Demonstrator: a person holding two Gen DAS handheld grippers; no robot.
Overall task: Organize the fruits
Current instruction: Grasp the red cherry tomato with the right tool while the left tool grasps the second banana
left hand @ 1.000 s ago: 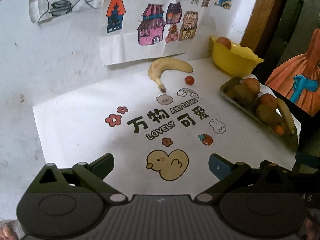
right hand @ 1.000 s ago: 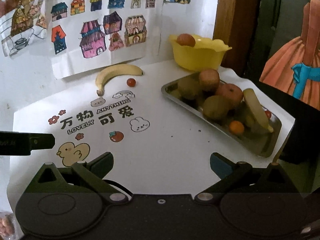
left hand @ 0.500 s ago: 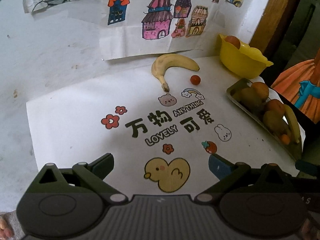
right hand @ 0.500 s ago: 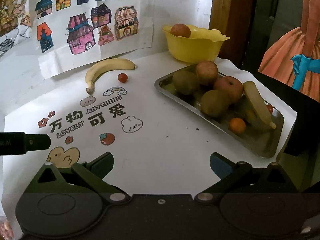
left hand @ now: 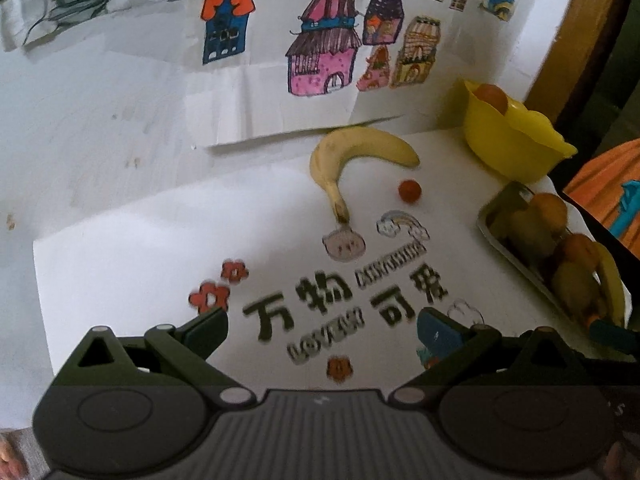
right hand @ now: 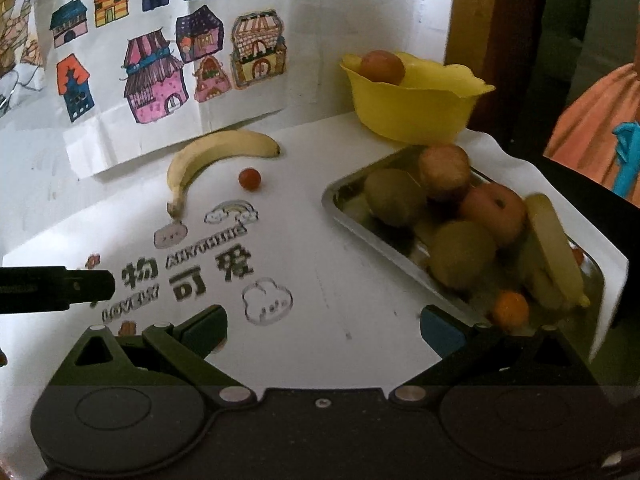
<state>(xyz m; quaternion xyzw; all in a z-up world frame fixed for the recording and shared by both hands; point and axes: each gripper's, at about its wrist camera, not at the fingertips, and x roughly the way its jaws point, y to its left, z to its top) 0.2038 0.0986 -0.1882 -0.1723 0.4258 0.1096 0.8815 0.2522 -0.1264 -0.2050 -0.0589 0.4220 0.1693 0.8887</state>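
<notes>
A yellow banana [left hand: 352,156] [right hand: 212,156] lies on the white mat near the back wall, with a small red tomato [left hand: 409,191] [right hand: 249,179] just right of it. A metal tray [right hand: 348,208] [left hand: 492,216] on the right holds kiwis, apples, a banana and a small orange. Behind it stands a yellow bowl [right hand: 416,104] [left hand: 508,140] with one round fruit inside. My left gripper [left hand: 322,330] is open above the printed mat, well short of the banana. My right gripper [right hand: 322,328] is open too, beside the tray's near corner.
Drawings of houses [right hand: 160,64] hang on the wall behind the banana. The printed mat [left hand: 140,248] covers the table. A finger of the left gripper [right hand: 56,288] reaches in at the left of the right wrist view. A brown wooden post [right hand: 496,40] and an orange dress [right hand: 592,128] stand at the right.
Both grippers have moved forward toward the back wall; the banana, tomato, tray and bowl look larger and nearer. Both stay open with nothing in them. The fruits have not moved.
</notes>
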